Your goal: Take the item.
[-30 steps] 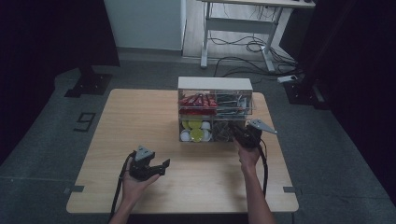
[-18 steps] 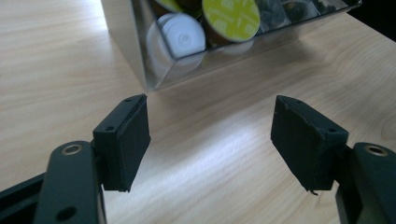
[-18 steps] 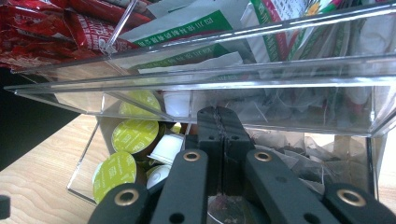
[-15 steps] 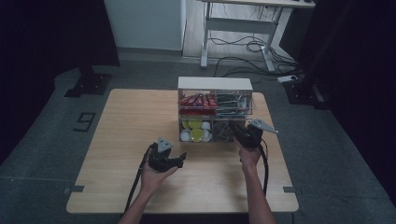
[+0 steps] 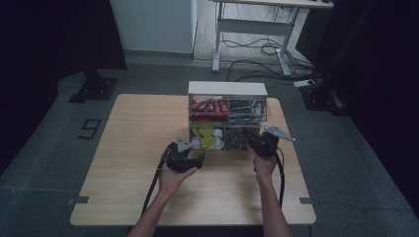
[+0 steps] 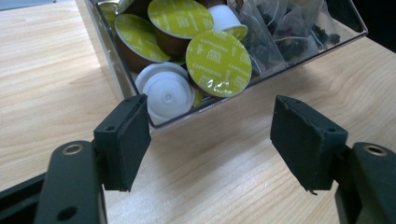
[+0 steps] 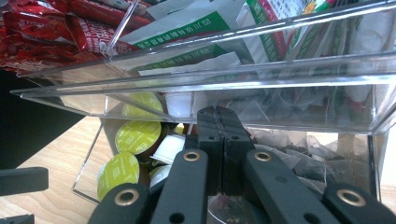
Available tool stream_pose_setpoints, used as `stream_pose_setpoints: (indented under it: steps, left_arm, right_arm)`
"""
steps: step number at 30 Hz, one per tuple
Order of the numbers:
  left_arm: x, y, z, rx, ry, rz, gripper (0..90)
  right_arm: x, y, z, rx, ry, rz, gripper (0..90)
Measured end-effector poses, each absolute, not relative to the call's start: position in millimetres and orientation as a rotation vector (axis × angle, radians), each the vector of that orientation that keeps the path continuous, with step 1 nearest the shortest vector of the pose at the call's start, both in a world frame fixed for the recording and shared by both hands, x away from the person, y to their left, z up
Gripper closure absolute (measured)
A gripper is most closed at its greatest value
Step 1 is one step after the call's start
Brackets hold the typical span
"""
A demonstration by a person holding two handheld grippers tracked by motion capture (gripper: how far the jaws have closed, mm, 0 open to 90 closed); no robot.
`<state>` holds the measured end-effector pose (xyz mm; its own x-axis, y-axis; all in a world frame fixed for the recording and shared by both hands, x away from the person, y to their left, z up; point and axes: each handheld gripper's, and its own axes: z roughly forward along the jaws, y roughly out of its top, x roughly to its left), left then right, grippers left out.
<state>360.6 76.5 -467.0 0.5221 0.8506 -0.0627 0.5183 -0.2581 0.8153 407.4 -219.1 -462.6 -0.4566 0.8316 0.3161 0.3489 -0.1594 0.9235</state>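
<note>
In the high view, my left gripper (image 5: 190,159) has slid from lower left toward the frame's middle and now sits just before the clear organizer (image 5: 227,89); my right gripper (image 5: 254,140) has stayed at the lower drawer (image 5: 232,147), forearm straight up from the bottom edge. In the left gripper view, my jaws gape with nothing between them, aimed at the yellow-lidded capsules (image 6: 218,63) at top centre. In the right gripper view, my jaws are clenched together before the drawer's tea bags (image 7: 299,154); whether they pinch anything I cannot tell.

Capsules (image 6: 218,63) lie left of tea bags (image 6: 285,25).
</note>
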Motion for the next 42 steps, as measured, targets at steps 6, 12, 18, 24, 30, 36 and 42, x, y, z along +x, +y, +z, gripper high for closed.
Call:
stream_pose_setpoints:
  steps: [6,12,18,24,30,36,42]
  left_arm:
    - [365,71,-465,1.931,1.118,0.502,28.8]
    - [371,63,-466,1.936,1.123,0.503,28.8]
    - [376,60,-467,1.946,1.126,0.511,28.8]
    - [381,58,-469,1.943,1.140,0.521,28.9]
    - [387,55,-471,1.952,1.153,0.531,29.0]
    - [393,48,-475,1.950,1.157,0.526,29.0]
    - [397,39,-479,1.962,1.153,0.544,28.9]
  right_arm:
    - [407,-219,-463,1.339,1.715,1.652,88.6]
    - [407,-220,-463,1.340,1.718,1.652,88.6]
    - [407,-219,-463,1.341,1.716,1.653,88.6]
    - [407,-219,-463,1.341,1.716,1.649,88.7]
    - [407,-219,-463,1.342,1.717,1.649,88.6]
    - [407,-219,-463,1.343,1.716,1.650,88.7]
    - [407,-219,-463,1.341,1.717,1.650,88.7]
